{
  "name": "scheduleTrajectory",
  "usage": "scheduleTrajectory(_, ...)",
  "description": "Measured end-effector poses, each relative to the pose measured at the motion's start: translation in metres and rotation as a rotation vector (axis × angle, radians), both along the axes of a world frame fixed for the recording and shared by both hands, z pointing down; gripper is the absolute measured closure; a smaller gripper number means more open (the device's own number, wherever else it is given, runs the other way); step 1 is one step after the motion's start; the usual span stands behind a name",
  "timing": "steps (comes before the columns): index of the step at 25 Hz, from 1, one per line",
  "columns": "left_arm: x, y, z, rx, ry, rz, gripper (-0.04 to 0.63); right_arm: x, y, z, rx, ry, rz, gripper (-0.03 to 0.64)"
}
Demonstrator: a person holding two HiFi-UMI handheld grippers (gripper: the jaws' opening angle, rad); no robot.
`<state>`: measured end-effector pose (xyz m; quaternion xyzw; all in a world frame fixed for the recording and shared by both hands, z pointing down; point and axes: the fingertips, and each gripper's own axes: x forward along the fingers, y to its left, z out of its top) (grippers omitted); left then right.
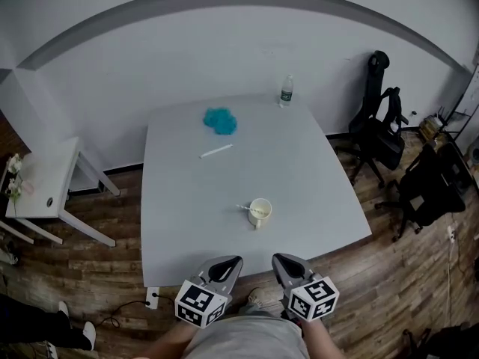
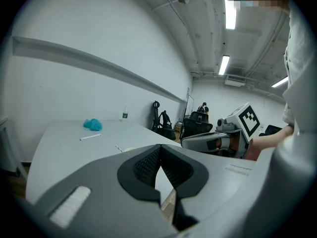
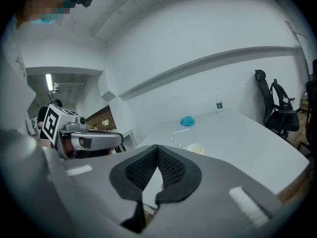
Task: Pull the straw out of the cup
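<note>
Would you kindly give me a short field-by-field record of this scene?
cup: upright on the table's near part, straw in it
straw: sticks out toward the left
left gripper: shut, empty, clear of the cup
right gripper: shut, empty, clear of the cup
farther back: white stick, blue cloth, bottle
task: not started

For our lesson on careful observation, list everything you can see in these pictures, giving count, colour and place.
table: one, pale grey, middle of the room
cup: one, cream, near the table's front edge
straw: one, pale, in the cup, leaning left
thin stick: one, white, lying flat beyond the cup
cloth: one, turquoise, far part of the table
bottle: one, clear, table's far edge
side table: one, white, left of the table
chairs: two, black, right of the table
floor: brown wood
left gripper: grey, jaws together, empty
right gripper: grey, jaws together, empty
</note>
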<state>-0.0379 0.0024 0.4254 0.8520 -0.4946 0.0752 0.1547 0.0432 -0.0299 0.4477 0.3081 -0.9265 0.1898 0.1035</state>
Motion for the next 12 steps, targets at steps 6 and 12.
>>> scheduleTrajectory(6,0.012,-0.044,0.0,-0.004,0.013,-0.035,0.575,0.01,-0.043,-0.002,0.006,-0.01,-0.036,0.611)
scheduleTrajectory(12,0.011,-0.069,-0.004,0.0,0.015,-0.081,0.575,0.016,-0.068,0.002,-0.012,-0.02,-0.049,0.611)
